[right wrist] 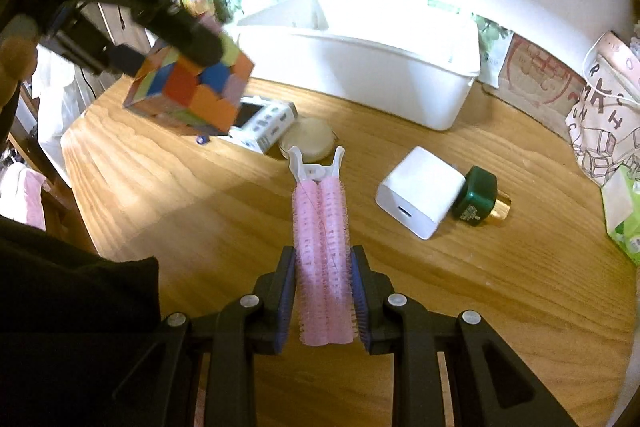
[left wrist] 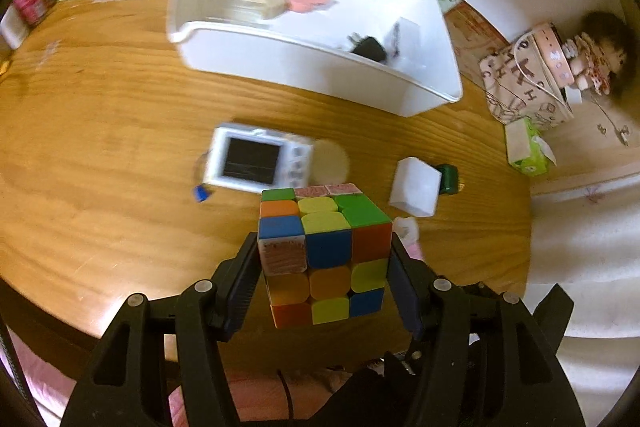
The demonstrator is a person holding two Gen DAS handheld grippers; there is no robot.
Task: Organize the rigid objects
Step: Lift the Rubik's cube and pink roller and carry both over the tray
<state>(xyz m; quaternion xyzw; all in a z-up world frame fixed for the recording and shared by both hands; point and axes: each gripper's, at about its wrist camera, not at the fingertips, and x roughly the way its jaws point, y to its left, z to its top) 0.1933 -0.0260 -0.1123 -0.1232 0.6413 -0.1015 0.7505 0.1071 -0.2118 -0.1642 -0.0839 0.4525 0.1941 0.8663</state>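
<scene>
My left gripper (left wrist: 324, 259) is shut on a colourful puzzle cube (left wrist: 324, 247) and holds it in the air above the wooden table (left wrist: 100, 147). The cube also shows in the right wrist view (right wrist: 192, 87), raised at the left. My right gripper (right wrist: 324, 291) is shut on a pink hair-roller clip (right wrist: 322, 227) with a white handle, low over the table. A white storage bin (left wrist: 320, 67) stands at the back; it holds a tan block, a pink thing and a black thing. The bin also shows in the right wrist view (right wrist: 380, 75).
On the table lie a white digital camera (left wrist: 256, 159), a round cream lid (left wrist: 332, 159), a white charger block (right wrist: 420, 191), a green-capped bottle (right wrist: 478, 203) and a small blue item (left wrist: 200, 193). A printed tote bag (right wrist: 600, 131) and tissue pack (left wrist: 528, 147) sit right.
</scene>
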